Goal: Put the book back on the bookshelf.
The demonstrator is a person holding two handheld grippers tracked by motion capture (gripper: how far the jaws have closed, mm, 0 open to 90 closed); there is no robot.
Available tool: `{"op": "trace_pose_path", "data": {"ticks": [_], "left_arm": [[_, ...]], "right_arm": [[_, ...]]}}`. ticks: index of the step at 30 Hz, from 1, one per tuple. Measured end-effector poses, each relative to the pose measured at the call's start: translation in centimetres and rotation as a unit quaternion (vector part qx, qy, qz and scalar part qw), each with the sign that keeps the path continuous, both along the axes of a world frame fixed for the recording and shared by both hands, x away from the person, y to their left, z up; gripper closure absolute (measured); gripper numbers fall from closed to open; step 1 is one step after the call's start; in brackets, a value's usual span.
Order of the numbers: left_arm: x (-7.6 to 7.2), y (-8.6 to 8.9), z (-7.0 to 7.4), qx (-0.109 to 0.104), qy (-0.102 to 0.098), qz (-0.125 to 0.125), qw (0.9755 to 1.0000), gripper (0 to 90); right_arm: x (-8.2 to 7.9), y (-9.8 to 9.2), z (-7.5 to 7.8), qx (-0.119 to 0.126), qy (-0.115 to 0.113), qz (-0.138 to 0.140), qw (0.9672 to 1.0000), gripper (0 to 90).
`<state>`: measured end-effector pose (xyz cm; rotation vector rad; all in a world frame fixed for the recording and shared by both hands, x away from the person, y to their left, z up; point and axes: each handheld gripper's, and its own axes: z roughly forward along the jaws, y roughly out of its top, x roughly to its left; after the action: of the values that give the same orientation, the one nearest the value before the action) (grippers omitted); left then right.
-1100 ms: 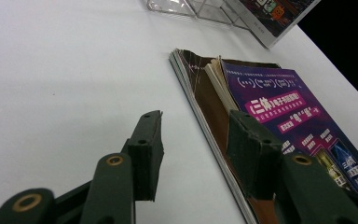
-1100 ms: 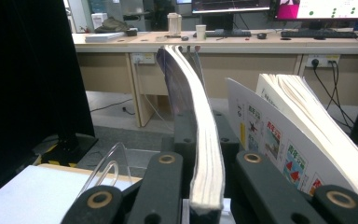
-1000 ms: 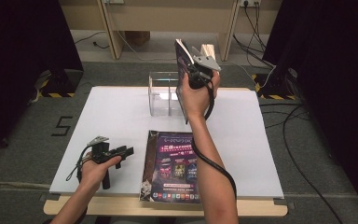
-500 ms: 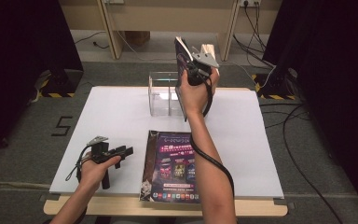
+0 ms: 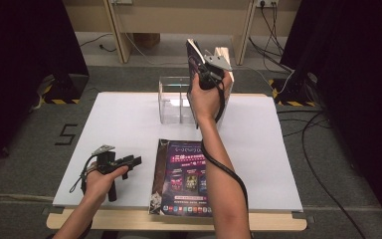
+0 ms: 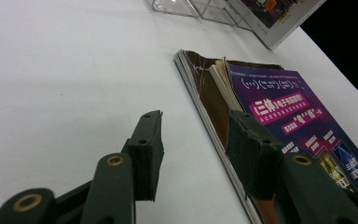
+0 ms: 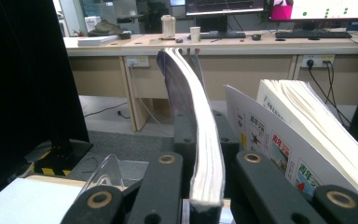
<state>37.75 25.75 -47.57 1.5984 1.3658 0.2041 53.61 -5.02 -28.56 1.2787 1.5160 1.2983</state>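
Note:
My right gripper (image 5: 208, 74) is raised over the back of the table and shut on the lower edge of an upright magazine (image 5: 194, 64). In the right gripper view the jaws clamp that magazine (image 7: 200, 154), which curves away upward. It hangs over a clear acrylic holder (image 5: 174, 99). A second magazine (image 7: 298, 135) leans just to the right of the held one. A purple-covered magazine (image 5: 184, 174) lies flat near the front edge. My left gripper (image 5: 135, 161) rests on the table to its left, open and holding nothing, its jaws (image 6: 193, 126) beside the magazine's spine (image 6: 205, 112).
A white sheet (image 5: 114, 129) covers the wooden table (image 5: 179, 221). Cables run over the grey floor (image 5: 328, 164) to the right. Black curtains stand on both sides, and desk legs (image 5: 119, 30) lie beyond the table.
The right hand has shifted very slightly left with the magazine still clamped. The left gripper has stayed put.

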Motion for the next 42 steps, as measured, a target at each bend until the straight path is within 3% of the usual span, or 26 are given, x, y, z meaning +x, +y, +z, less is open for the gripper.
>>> {"op": "trace_pose_path", "data": {"ticks": [42], "left_arm": [[0.0,0.2,0.0,0.000,0.000,0.001,1.0000,55.0]], "right_arm": [[2.0,0.2,-1.3,0.001,0.017,-0.017,0.9997,84.5]]}}
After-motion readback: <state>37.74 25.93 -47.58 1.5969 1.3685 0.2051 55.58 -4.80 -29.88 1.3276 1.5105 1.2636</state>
